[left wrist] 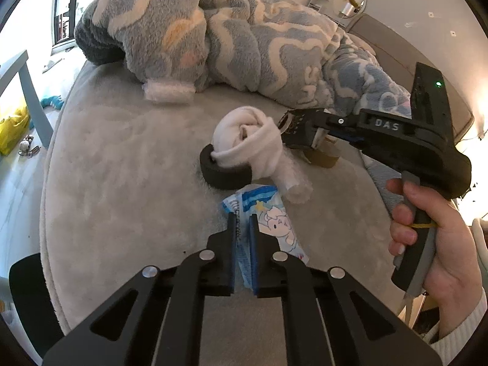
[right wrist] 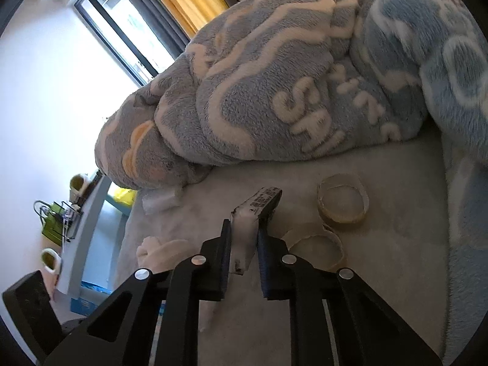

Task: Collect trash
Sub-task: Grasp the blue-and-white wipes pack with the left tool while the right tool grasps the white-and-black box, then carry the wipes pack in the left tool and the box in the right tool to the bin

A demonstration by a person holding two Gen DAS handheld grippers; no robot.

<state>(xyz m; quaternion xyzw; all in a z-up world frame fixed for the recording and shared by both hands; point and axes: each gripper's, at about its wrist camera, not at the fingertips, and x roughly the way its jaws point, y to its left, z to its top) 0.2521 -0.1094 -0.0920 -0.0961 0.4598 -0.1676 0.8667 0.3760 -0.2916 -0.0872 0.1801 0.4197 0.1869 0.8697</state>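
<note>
My left gripper [left wrist: 242, 224] is shut on a blue and white snack wrapper [left wrist: 276, 219] with a cartoon lamb, held just above the grey bed. My right gripper [right wrist: 244, 228] is shut on a small dark packet with white print [right wrist: 262, 199]; in the left wrist view the right gripper [left wrist: 289, 128] hangs over the bed behind a rolled white sock [left wrist: 250, 140]. Two empty tape rings [right wrist: 343, 202] [right wrist: 317, 250] lie on the bed just right of the right gripper. A black foam ring [left wrist: 224, 174] sits under the sock.
A bunched blue and cream fleece blanket [left wrist: 231, 39] covers the far half of the bed [left wrist: 122, 183]. A white tissue wad [left wrist: 169, 91] lies at its edge. A clear plastic roll [left wrist: 294, 187] lies by the sock. A blue table [left wrist: 27, 91] and yellow bag [left wrist: 12, 128] stand left of the bed.
</note>
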